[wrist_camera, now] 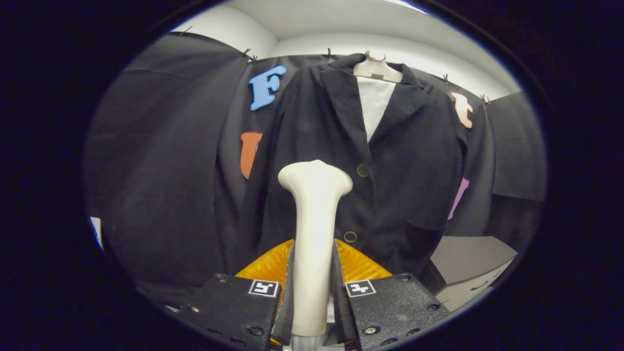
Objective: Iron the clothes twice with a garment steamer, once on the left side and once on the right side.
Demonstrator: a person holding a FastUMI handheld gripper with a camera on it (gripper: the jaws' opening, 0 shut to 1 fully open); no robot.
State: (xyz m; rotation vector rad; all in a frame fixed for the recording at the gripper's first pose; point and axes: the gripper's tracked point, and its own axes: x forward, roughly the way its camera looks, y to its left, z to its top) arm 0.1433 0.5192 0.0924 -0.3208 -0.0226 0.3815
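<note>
A black jacket (pixel 404 161) hangs on a pale hanger (pixel 378 70) against the booth wall, buttoned over a white shirt (pixel 374 105). My gripper (pixel 313 273) is shut on the cream handle of the garment steamer (pixel 314 219), both fingers pressing its sides. The steamer rises upright between the fingers, and its wide head (pixel 315 178) sits in front of the jacket's left front panel, beside the upper button (pixel 362 170). Whether the head touches the cloth cannot be told. A lower button (pixel 349 237) shows just right of the handle.
A grey box or cabinet (pixel 470 268) stands low to the right of the jacket. Black cloth covers the wall on both sides. The white ceiling curves above.
</note>
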